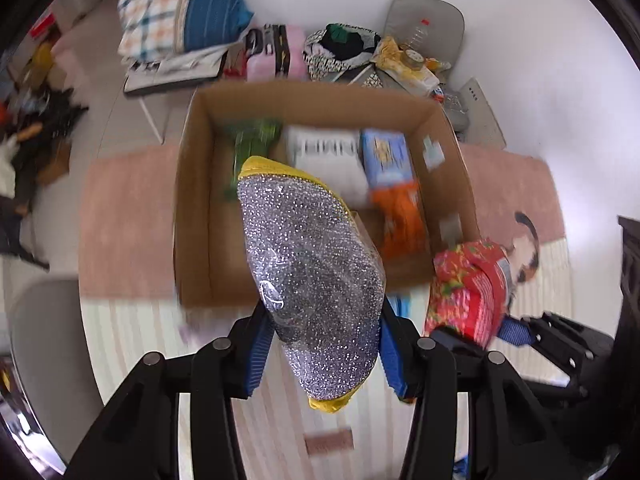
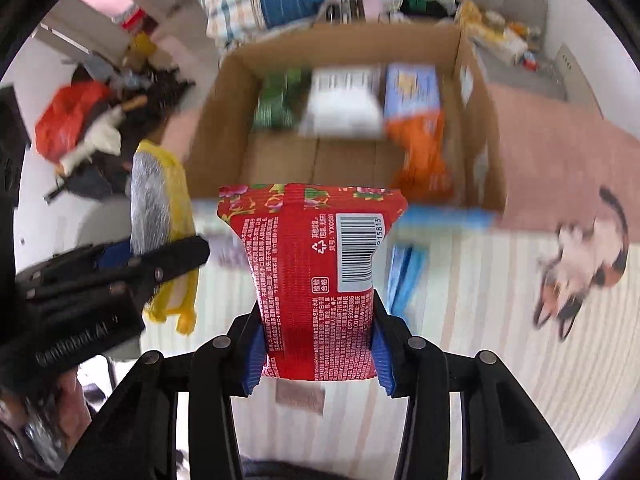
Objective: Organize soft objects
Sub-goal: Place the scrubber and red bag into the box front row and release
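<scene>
My left gripper [image 1: 322, 344] is shut on a silver glittery scouring pad with a yellow edge [image 1: 312, 272], held above the near edge of an open cardboard box [image 1: 192, 184]. My right gripper [image 2: 318, 344] is shut on a red flowered soft pack with a barcode [image 2: 316, 264], held before the same box [image 2: 484, 132]. The box holds a green pack [image 2: 280, 100], a white pack [image 2: 344, 104], a blue pack [image 2: 412, 88] and an orange pack [image 2: 420, 152]. The red pack [image 1: 468, 292] shows at the right in the left wrist view; the pad [image 2: 160, 208] shows at the left in the right wrist view.
The box stands on a pink mat [image 1: 124, 216] on a striped tablecloth [image 2: 480, 320] with a cat picture [image 2: 588, 264]. A blue flat pack [image 2: 408, 272] lies by the box. Bedding [image 1: 176, 8], bags and clutter [image 1: 344, 48] sit behind on the floor.
</scene>
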### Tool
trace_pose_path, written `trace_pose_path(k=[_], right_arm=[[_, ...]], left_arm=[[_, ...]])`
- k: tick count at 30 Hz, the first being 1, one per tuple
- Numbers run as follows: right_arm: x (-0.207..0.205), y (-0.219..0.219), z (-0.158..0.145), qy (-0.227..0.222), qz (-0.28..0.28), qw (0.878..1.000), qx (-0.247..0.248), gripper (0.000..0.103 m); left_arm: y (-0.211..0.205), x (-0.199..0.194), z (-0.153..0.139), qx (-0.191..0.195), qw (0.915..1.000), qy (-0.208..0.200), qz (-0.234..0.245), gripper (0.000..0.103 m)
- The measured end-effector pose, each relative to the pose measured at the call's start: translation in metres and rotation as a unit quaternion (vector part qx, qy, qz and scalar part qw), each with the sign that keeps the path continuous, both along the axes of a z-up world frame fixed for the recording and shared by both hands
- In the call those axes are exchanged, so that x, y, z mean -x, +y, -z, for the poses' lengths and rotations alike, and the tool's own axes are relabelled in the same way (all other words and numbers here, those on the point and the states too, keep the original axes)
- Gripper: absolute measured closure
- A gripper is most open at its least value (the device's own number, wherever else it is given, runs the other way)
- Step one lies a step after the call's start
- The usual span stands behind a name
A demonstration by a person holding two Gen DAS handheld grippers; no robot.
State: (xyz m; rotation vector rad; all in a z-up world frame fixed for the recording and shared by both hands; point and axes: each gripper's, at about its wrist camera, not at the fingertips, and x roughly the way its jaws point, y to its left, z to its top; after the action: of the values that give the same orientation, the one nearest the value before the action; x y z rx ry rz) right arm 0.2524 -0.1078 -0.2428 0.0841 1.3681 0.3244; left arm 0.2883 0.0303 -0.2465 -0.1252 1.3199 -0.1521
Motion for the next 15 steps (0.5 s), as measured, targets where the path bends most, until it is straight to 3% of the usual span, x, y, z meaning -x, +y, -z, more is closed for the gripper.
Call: trace_pose_path(k=[6, 11, 15], right_arm=[[-0.083, 0.005, 0.029, 0.002, 0.029, 0.999, 0.020, 0.057], [-0.120, 0.015, 0.096, 0.052, 0.048, 0.997, 0.033, 0.057], [-0.135, 0.017, 0.136, 0.088, 0.060, 0.994, 0.035, 0.057]], left_arm=[[-0.001, -0.095, 0.074, -0.005, 0.9955, 0.092, 0.021, 0.058], [-0.004, -0.128, 0.125, 0.024, 0.9860, 0.163, 0.024, 0.058], [-0.010, -0.141, 0.155, 0.019, 0.9778, 0.205, 0.039, 0.058]])
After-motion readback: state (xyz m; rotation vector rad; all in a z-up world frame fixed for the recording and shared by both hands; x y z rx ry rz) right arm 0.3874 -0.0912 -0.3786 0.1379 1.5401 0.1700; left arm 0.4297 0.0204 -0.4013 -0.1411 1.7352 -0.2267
